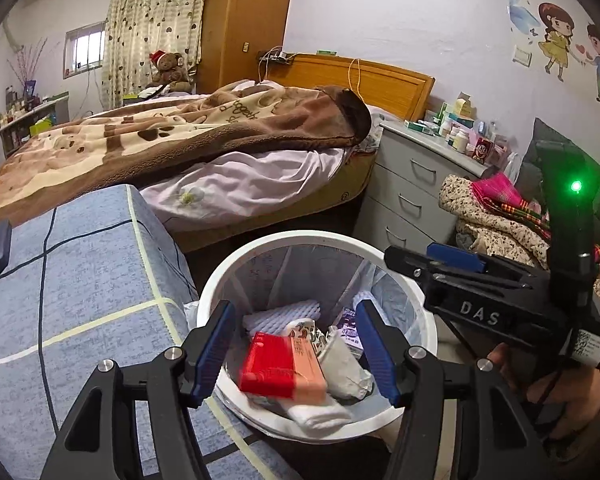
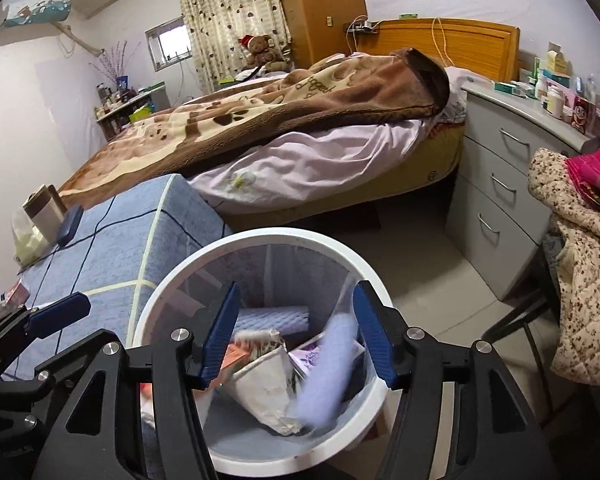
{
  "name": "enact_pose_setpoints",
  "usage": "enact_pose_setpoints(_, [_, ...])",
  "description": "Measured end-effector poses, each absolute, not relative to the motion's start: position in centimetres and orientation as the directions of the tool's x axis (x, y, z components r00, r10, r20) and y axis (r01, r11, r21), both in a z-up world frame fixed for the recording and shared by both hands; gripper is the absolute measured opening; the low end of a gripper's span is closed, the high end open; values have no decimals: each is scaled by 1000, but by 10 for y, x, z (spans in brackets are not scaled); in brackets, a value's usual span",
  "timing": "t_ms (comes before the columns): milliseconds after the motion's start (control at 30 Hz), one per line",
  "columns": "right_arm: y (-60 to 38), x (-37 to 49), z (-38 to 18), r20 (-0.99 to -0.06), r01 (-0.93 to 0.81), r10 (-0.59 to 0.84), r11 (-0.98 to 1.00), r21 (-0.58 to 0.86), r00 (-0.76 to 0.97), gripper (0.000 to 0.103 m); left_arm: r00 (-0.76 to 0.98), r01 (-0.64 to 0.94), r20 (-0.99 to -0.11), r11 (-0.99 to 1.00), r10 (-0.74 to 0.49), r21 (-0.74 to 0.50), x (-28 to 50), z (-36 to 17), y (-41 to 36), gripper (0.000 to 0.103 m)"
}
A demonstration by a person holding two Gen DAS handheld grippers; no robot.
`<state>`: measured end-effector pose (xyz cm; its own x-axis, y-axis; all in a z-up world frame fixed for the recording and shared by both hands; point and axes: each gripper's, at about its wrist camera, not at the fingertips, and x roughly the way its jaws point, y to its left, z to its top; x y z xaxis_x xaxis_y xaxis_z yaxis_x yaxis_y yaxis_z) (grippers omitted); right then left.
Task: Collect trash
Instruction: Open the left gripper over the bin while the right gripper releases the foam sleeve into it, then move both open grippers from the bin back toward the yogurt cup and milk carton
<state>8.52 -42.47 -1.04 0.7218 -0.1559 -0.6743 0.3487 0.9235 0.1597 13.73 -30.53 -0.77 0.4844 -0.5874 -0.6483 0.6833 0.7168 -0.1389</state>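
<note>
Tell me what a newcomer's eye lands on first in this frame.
The white bin in the foreground, between the blue checked bench and the grey drawers, with both tongs open over it. Inside, a bright red and orange box stands out among pale wrappers. Behind lies the bed with its brown paw-print blanket.

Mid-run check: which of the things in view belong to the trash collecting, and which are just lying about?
Job:
white bin
red and orange box
crumpled paper
blurred pale piece between the right gripper fingers
left gripper

Lying about:
bed blanket
grey drawers
floral jacket
teddy bear
</note>
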Motion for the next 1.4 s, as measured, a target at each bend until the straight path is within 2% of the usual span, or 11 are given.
enact_pose_setpoints(667, [-394, 82, 9, -617, 298, -128, 937, 181, 776, 61, 541, 640, -607, 753, -582, -151, 128, 13, -257, 63])
enact_pose_setpoints(1400, [-322, 105, 14, -573, 150, -12, 969, 195, 820, 60, 679, 480, -576, 869, -455, -121, 138, 26, -149, 63])
